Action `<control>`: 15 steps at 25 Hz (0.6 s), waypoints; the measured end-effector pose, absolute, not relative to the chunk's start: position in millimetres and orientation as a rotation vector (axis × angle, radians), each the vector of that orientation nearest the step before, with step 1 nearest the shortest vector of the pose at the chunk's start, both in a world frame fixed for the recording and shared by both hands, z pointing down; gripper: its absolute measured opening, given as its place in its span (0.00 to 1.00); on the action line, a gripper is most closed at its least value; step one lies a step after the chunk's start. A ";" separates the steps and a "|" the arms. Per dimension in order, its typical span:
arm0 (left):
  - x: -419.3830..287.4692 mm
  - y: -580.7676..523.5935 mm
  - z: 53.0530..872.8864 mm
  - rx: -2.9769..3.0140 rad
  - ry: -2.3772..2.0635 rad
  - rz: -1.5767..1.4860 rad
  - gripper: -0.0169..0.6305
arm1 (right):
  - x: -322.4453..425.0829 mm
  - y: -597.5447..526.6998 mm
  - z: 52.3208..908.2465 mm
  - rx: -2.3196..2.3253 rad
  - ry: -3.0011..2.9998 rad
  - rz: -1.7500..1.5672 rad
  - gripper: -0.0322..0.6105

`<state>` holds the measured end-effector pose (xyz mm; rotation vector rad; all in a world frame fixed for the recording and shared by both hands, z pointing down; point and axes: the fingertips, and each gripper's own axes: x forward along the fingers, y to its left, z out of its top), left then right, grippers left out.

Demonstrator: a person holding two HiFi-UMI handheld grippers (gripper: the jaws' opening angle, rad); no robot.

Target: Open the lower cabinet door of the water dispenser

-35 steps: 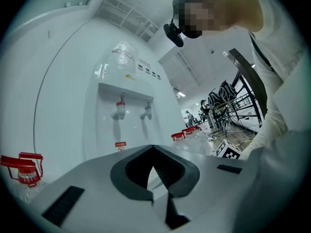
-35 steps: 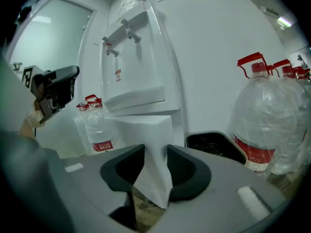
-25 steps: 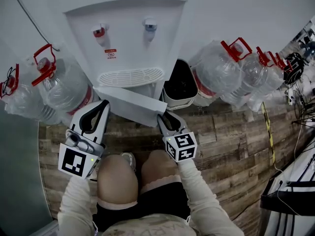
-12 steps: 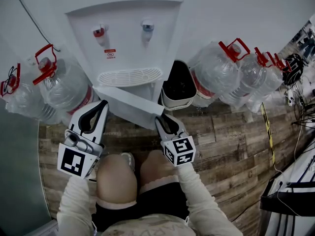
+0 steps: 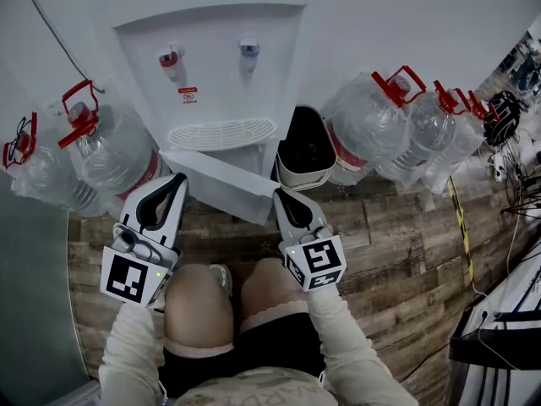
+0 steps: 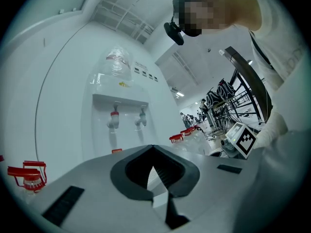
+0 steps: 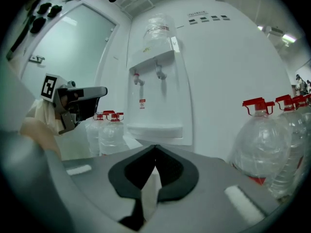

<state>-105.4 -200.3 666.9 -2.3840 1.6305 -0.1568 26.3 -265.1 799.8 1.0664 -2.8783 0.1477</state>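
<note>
Wooden floor point(image 5: 380, 227) | water dispenser point(image 5: 211, 66): lower cabinet door point(image 5: 224, 184) ajar, likely part-done | right hand-held gripper point(image 5: 281, 197) clenched empty beside door edge | left hand-held gripper point(image 5: 180, 178) clenched empty | remaining: swing wider

White dispenser point(image 5: 211, 74), red tap point(image 5: 170, 57) beside blue tap point(image 5: 248, 47). Clear bottles point(image 5: 372, 121), red caps and handles. Brown wood-plank floor point(image 5: 406, 227). Black-and-white square patterns on cubes point(image 5: 128, 279).

Bright even overhead lighting, fisheye-warped edges, dark vignetted corners
</note>
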 end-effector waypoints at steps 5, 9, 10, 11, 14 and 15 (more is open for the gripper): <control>-114.5 -206.1 669.2 -2.403 1.649 -0.129 0.03 | 24.1 -270.8 781.9 1.100 -2.900 0.116 0.06; -132.1 -219.4 676.6 -2.398 1.707 -0.126 0.03 | 16.4 -281.4 765.5 1.107 -2.930 0.060 0.06; -137.0 -224.0 677.9 -2.398 1.726 -0.123 0.03 | 14.4 -285.7 761.1 1.113 -2.940 0.049 0.06; -141.4 -228.5 678.3 -2.399 1.739 -0.121 0.03 | 12.5 -290.2 756.7 1.123 -2.949 0.042 0.06; -153.1 -242.0 675.1 -2.409 1.762 -0.132 0.03 | 5.9 -304.9 740.1 1.160 -2.955 0.014 0.06; -156.4 -246.8 672.5 -2.417 1.765 -0.140 0.03 | 3.3 -309.5 733.9 1.172 -2.953 0.004 0.06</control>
